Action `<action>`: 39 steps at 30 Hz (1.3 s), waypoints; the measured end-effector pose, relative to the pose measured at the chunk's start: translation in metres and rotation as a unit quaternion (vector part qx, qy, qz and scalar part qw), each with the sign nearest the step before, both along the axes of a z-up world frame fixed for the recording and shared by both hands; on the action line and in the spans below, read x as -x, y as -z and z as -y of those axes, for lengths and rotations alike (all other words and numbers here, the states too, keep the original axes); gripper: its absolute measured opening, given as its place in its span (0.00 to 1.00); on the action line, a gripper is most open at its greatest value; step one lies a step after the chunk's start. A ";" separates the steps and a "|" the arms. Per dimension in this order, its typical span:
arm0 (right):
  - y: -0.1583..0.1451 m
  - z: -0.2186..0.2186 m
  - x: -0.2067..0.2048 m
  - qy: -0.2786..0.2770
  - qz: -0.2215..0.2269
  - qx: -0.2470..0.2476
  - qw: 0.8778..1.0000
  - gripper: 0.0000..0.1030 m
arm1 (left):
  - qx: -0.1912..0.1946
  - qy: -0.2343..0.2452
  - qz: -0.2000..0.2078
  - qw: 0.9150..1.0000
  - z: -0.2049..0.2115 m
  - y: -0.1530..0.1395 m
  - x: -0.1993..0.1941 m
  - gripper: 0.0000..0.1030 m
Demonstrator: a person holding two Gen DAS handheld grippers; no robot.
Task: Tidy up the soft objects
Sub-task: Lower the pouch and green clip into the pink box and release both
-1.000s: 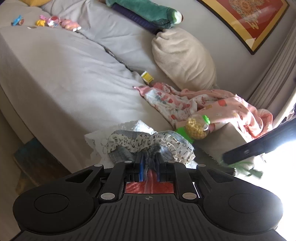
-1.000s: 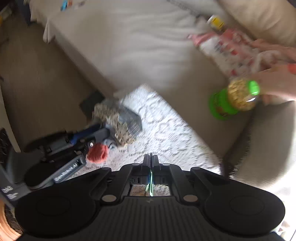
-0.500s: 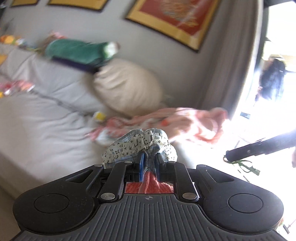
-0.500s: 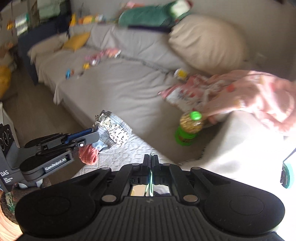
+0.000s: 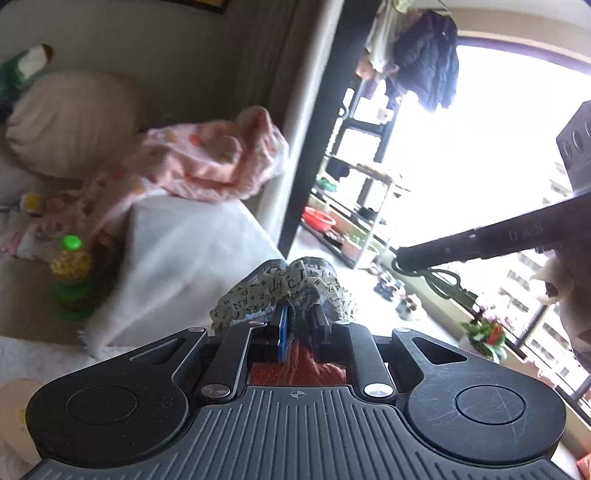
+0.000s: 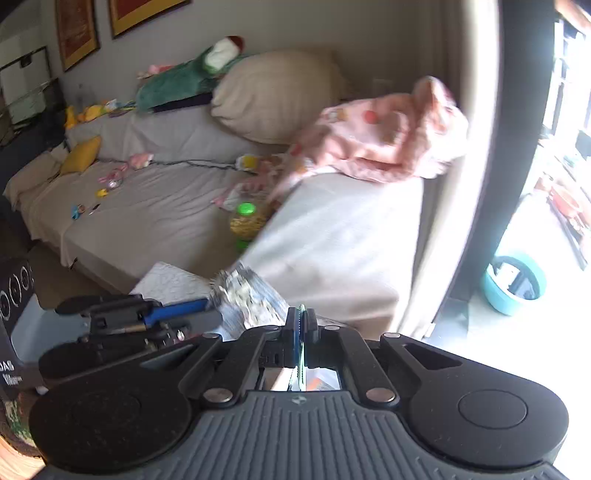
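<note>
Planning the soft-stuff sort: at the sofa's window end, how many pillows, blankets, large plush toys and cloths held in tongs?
Beige pillow: 1
Pink blanket: 1
Green plush toy: 1
Letter-print cloth, in left tongs: 1
Total: 4

sofa [image 6: 155,221] grey | wall [image 6: 295,29] beige | window [image 5: 480,166] glaring

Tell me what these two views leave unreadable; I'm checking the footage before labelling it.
- Letter-printed cloth bundle in the left gripper: its lower part is hidden behind the gripper body in the left wrist view and motion-blurred in the right.
- Right gripper: a thin green thing sits between its fingers, too narrow to identify.
- Green-capped jar: contents blurred, base cut by the white cover.
</note>
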State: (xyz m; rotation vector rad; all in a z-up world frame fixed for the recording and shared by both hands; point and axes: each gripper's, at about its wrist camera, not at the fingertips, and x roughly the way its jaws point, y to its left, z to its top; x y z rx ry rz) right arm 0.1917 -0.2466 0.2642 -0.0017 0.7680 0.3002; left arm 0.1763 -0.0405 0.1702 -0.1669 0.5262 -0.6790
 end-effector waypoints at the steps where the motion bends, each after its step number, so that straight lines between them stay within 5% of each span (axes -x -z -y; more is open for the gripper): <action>1: 0.004 0.012 0.002 0.006 -0.001 -0.003 1.000 0.02 | 0.000 0.017 -0.011 1.000 0.012 0.007 0.001 0.15; 10: 0.056 0.054 0.001 0.026 -0.032 -0.014 0.999 0.02 | -0.071 0.068 -0.059 0.993 0.086 0.069 0.010 0.15; 22: 0.100 0.068 -0.026 0.039 -0.053 -0.052 0.996 0.03 | -0.128 0.042 -0.059 0.989 0.106 0.087 -0.015 0.15; 26: 0.109 0.076 -0.028 0.052 -0.056 -0.078 0.994 0.05 | -0.134 0.063 -0.107 0.983 0.109 0.106 -0.028 0.16; 29: 0.117 0.076 -0.023 0.052 -0.056 -0.072 0.995 0.07 | -0.139 0.070 -0.085 0.984 0.111 0.109 -0.027 0.17; 36: 0.150 0.075 -0.011 0.050 -0.094 -0.084 0.991 0.15 | -0.117 0.014 -0.059 0.991 0.084 0.093 -0.043 0.24; 39: 0.162 0.067 0.001 0.032 -0.090 -0.068 0.993 0.36 | -0.097 -0.003 -0.047 0.994 0.064 0.078 -0.040 0.24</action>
